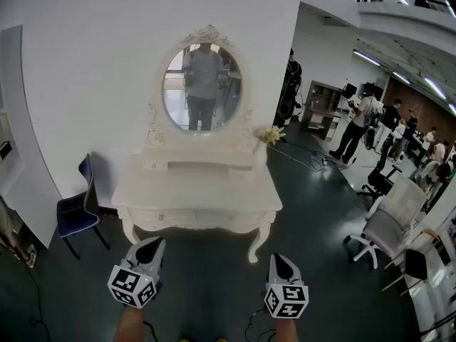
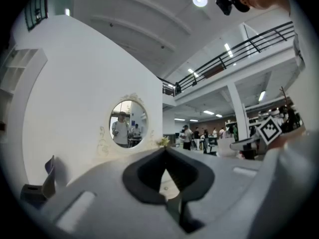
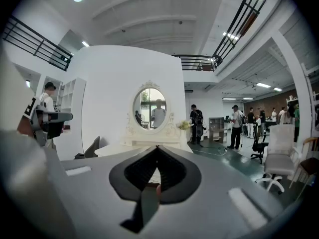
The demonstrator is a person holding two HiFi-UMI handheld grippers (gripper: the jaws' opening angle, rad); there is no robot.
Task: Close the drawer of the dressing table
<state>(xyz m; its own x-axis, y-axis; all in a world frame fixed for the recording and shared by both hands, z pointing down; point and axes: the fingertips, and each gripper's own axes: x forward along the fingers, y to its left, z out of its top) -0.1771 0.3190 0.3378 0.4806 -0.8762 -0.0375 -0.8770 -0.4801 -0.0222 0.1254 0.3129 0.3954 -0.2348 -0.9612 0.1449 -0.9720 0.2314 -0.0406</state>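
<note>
Cream-white dressing table (image 1: 196,199) with ornate scrollwork, against a white wall (image 1: 85,63). Dark blue chair (image 1: 77,212). Dark grey-green floor (image 1: 313,198). Grey left gripper (image 1: 151,244) and right gripper (image 1: 280,258) bear black-and-white square-patterned cubes.

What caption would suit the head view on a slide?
Left gripper and right gripper, both shut, face a white dressing table with oval mirror, blue chair beside it.

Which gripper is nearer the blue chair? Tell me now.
Left. The left gripper is just right of the blue chair in the head view; the right gripper is much farther right.
</note>
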